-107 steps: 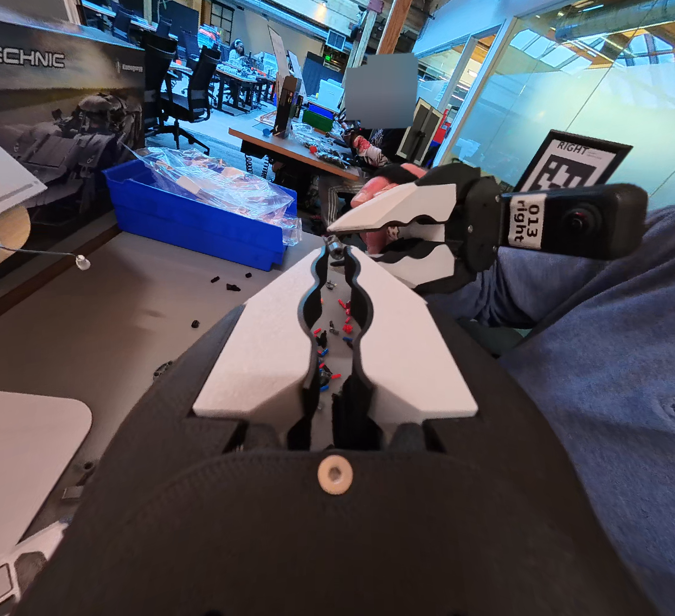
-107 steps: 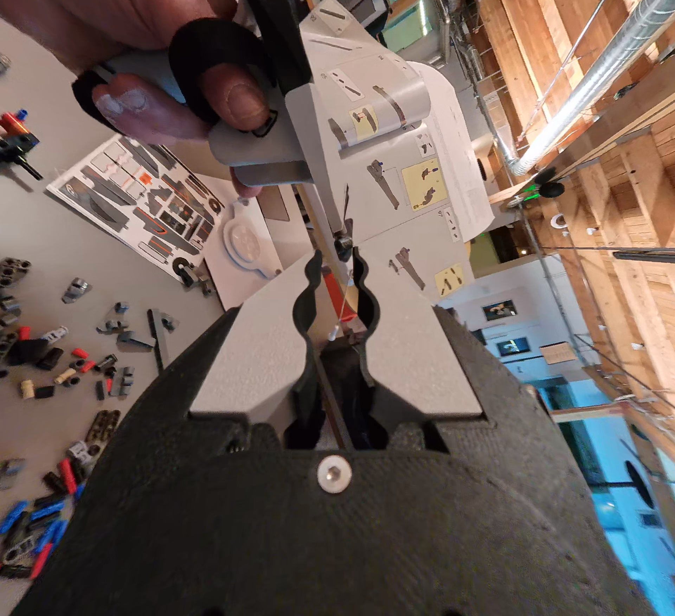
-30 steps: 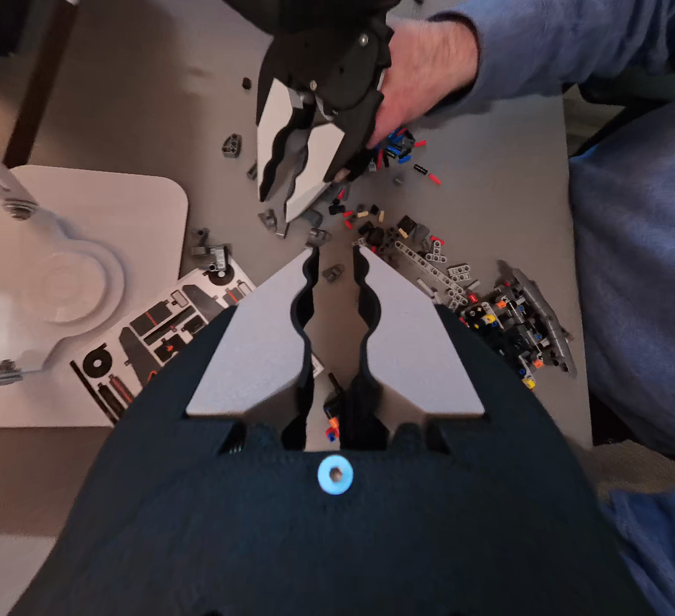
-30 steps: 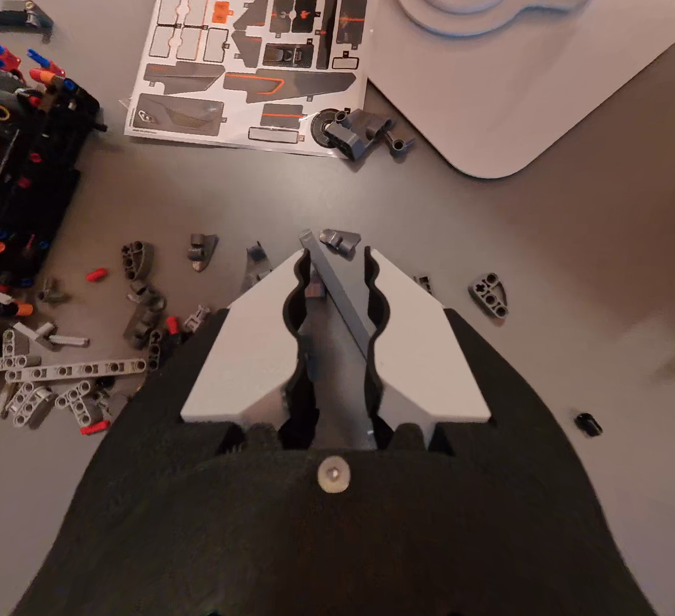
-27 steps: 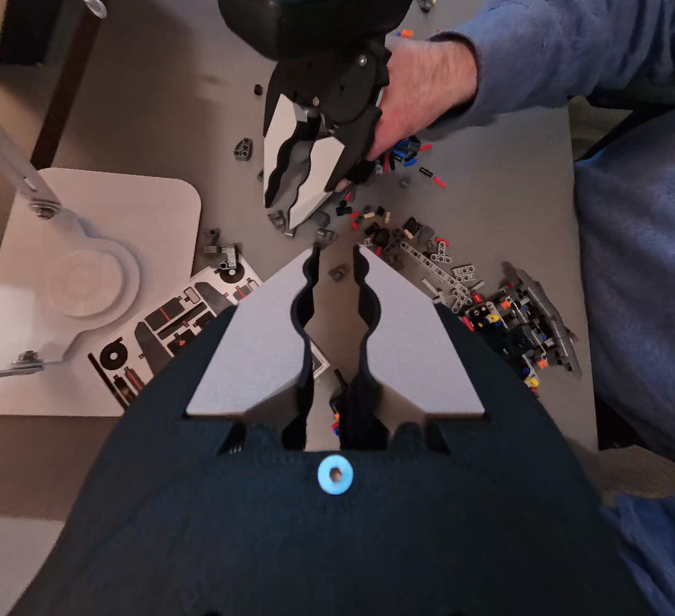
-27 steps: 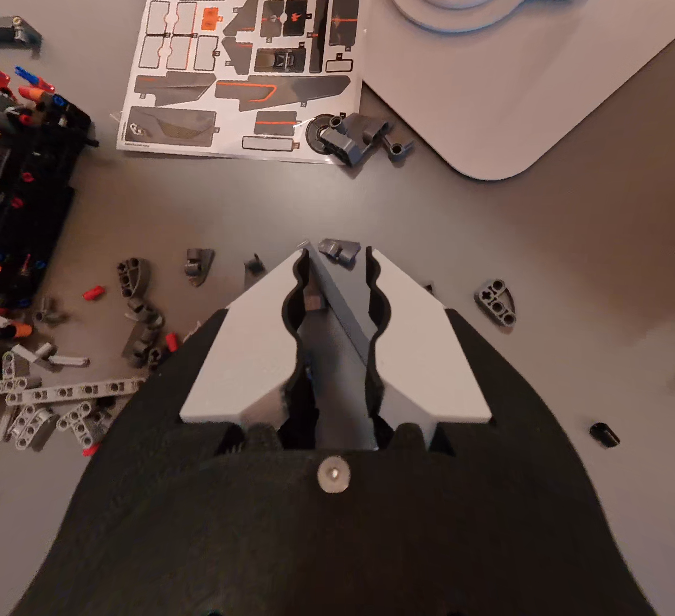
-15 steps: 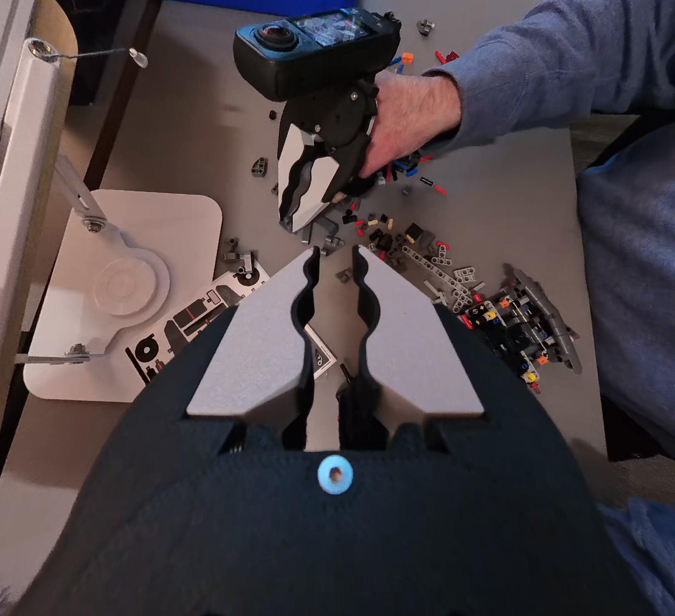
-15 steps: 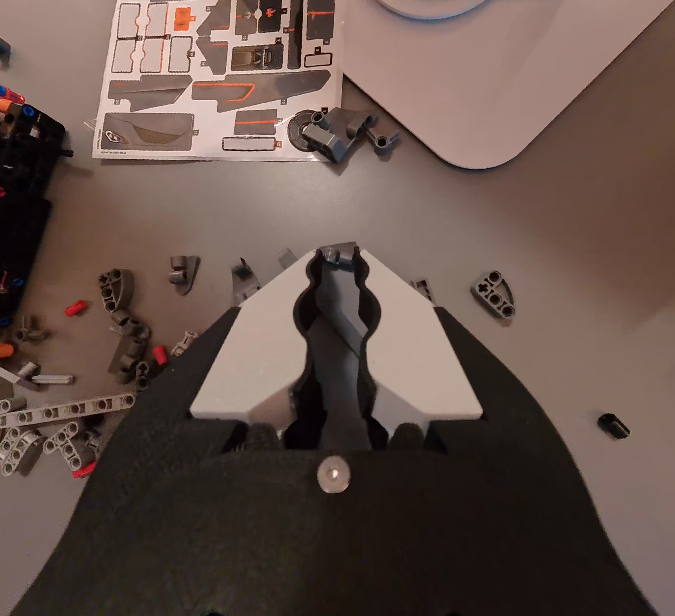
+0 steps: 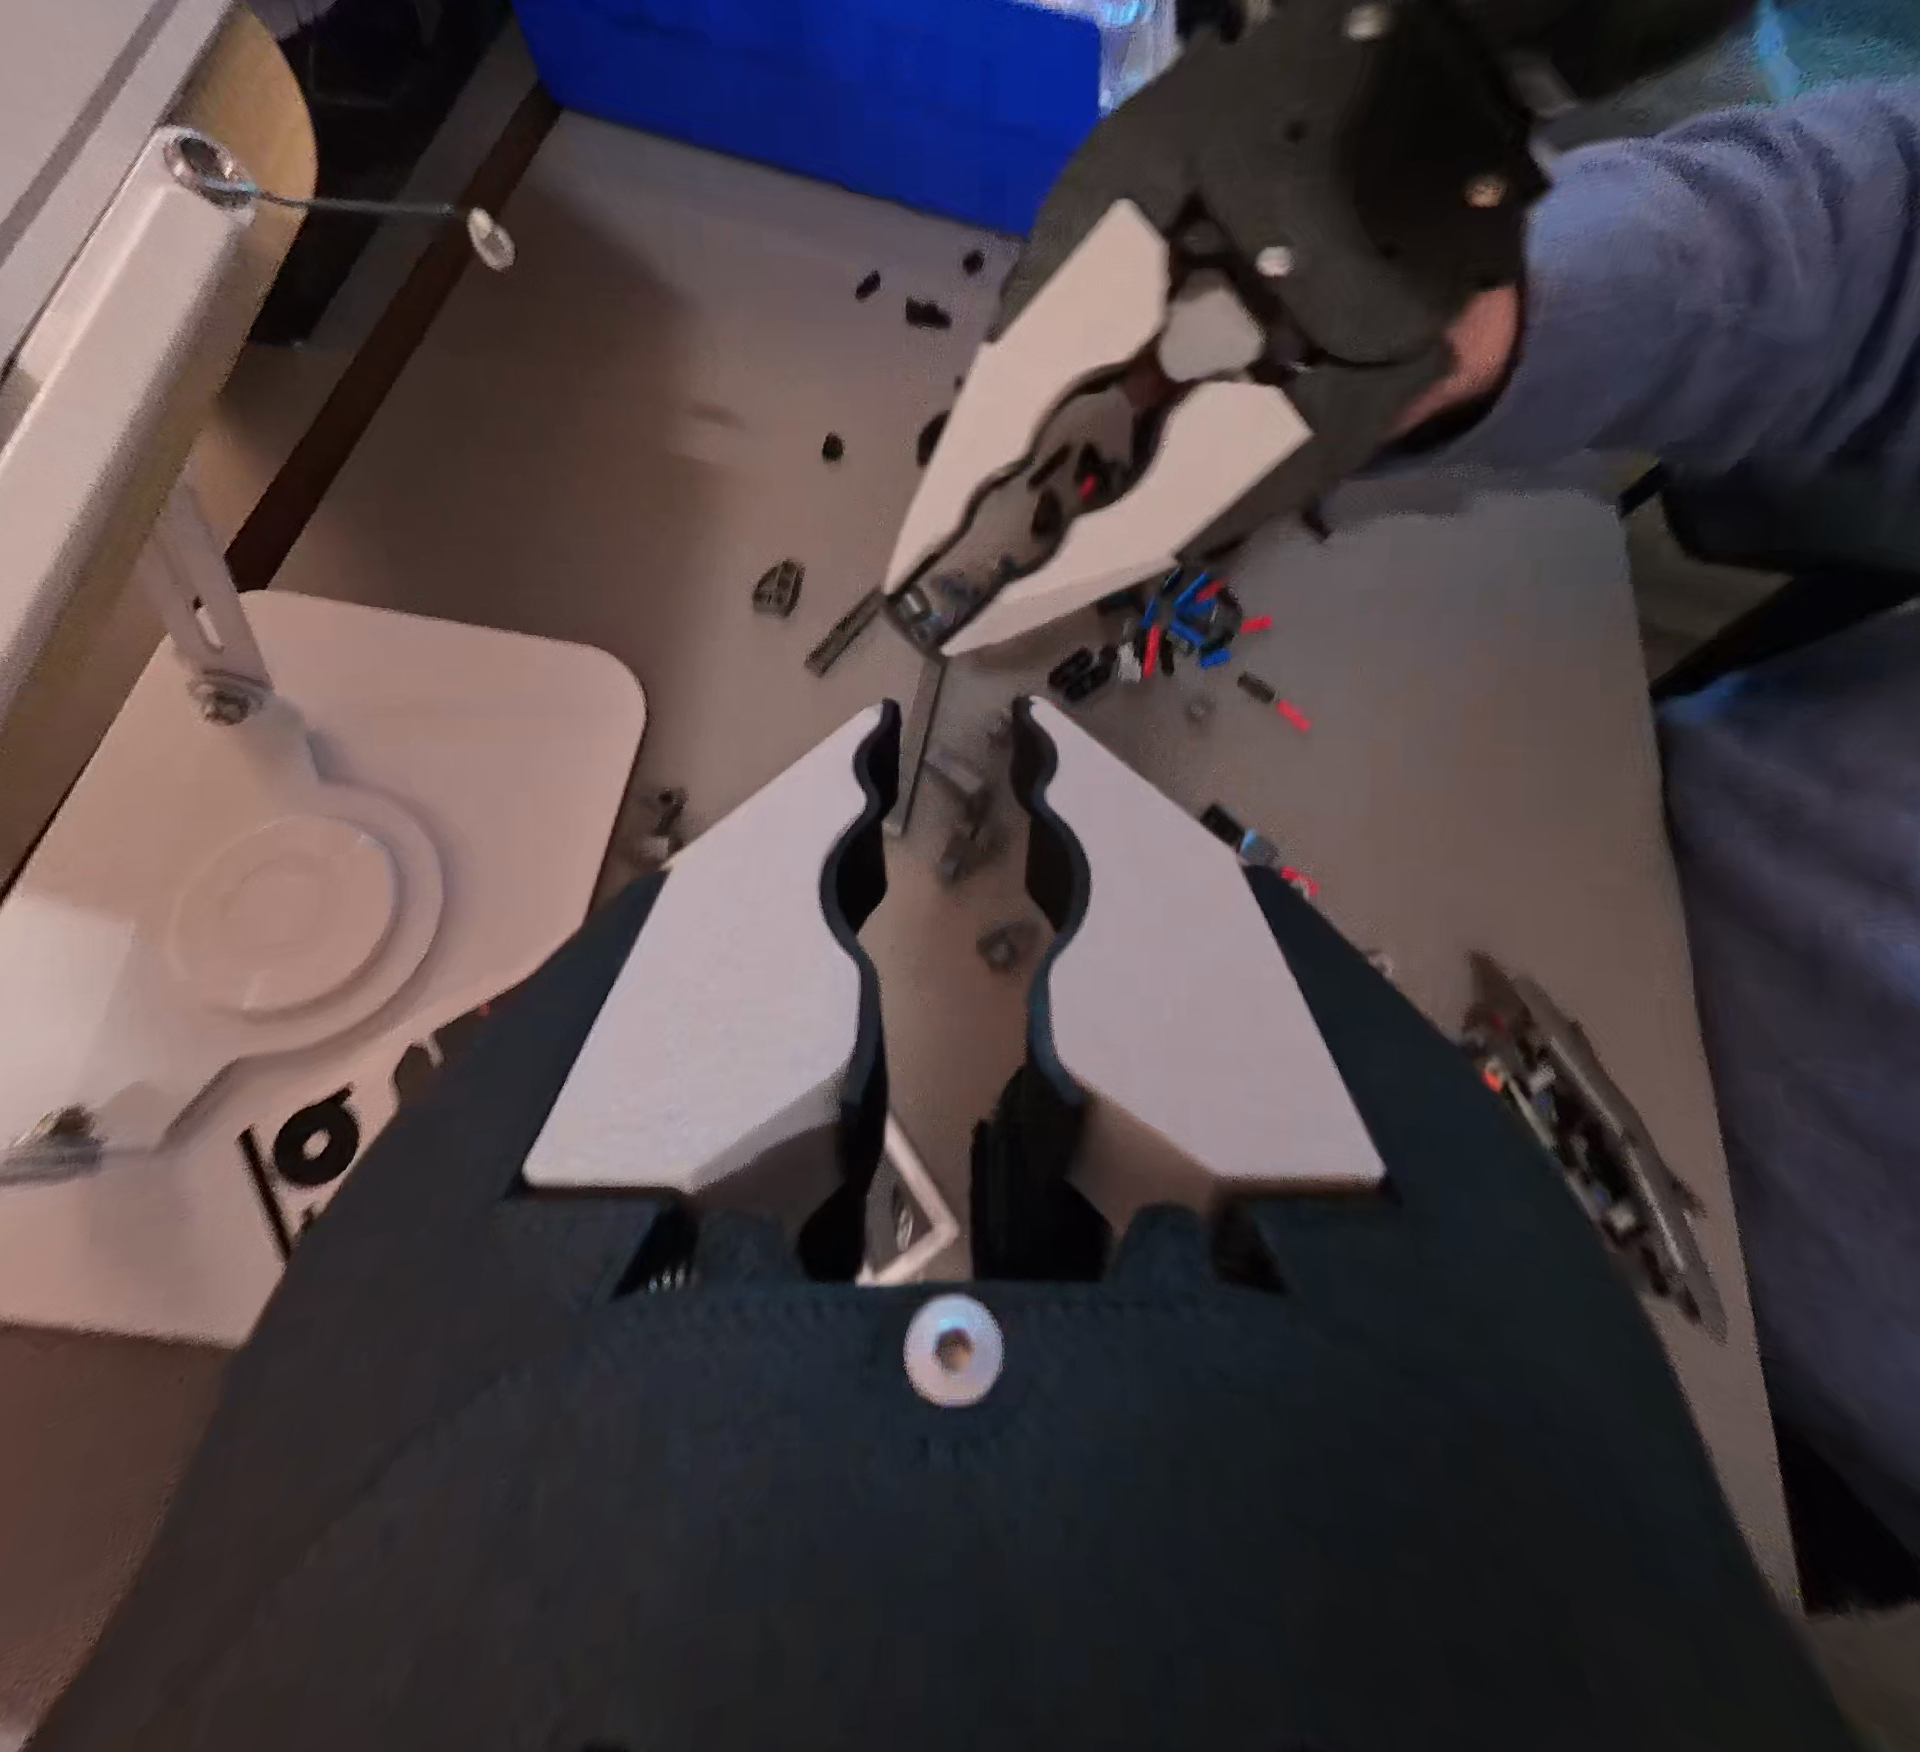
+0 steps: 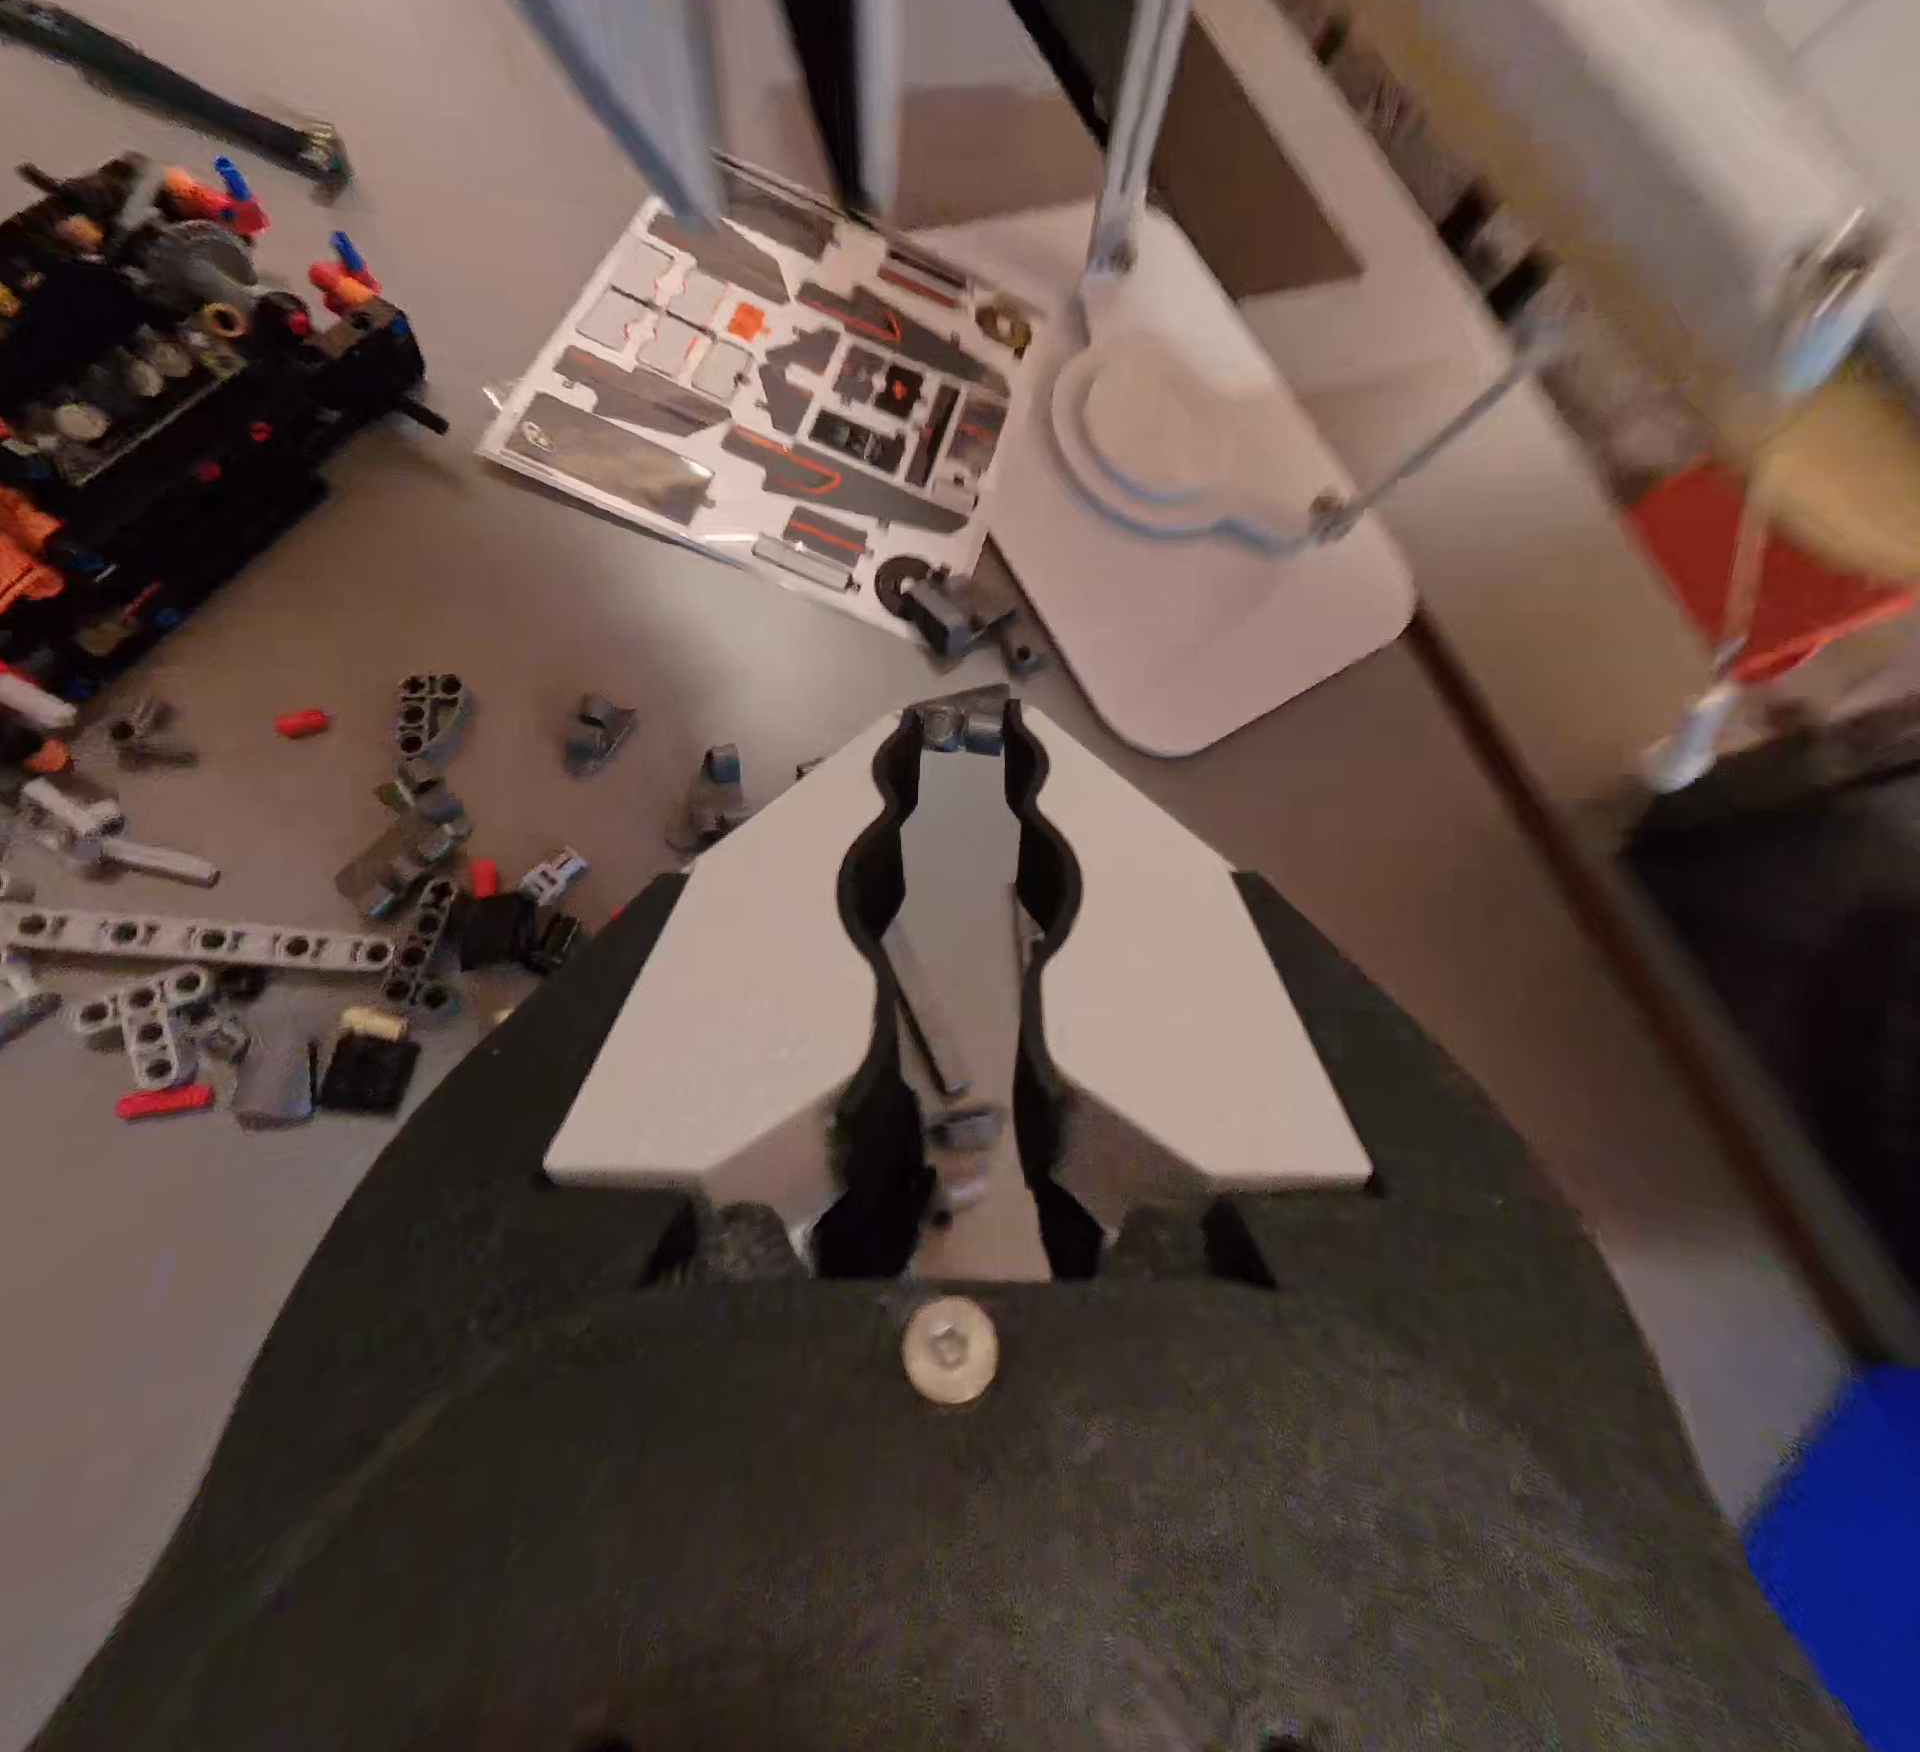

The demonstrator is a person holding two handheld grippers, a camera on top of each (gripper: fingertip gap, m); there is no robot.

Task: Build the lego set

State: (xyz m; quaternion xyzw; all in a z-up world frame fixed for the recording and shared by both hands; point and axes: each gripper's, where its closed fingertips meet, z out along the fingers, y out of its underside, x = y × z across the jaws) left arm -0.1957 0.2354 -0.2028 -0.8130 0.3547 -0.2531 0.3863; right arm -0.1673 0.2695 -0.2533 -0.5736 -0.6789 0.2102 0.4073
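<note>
My right gripper (image 10: pixel 958 718) is shut on a dark grey lego panel piece (image 10: pixel 961 728) and holds it above the table; the panel's flat side runs back between the jaws. In the left wrist view the right gripper (image 9: pixel 920 627) hangs at upper right, with the panel (image 9: pixel 923 746) dangling below its tips. My left gripper (image 9: pixel 954 715) is open and empty, just below and in front of that panel. The partly built black model (image 10: pixel 156 414) lies at the left, and at the right edge in the left wrist view (image 9: pixel 1590 1131). Loose grey, black and red pieces (image 10: pixel 208 944) are scattered on the grey table.
A sticker sheet (image 10: pixel 769 414) lies beside a white stand base (image 10: pixel 1226 580), which also shows in the left wrist view (image 9: pixel 343 767). A blue bin (image 9: pixel 790 40) stands at the table's far edge. A person's blue sleeve (image 9: pixel 1714 300) reaches in from the right. There is about 8 centimetres between the tips of the two grippers. The partly built black model (image 10: pixel 156 414) is about 20 centimetres from both grippers' fingertips.
My right gripper closed on the grey panel piece and lifted it off the table. My left gripper rose, then swung toward the raised piece. Both views are motion-blurred now.
</note>
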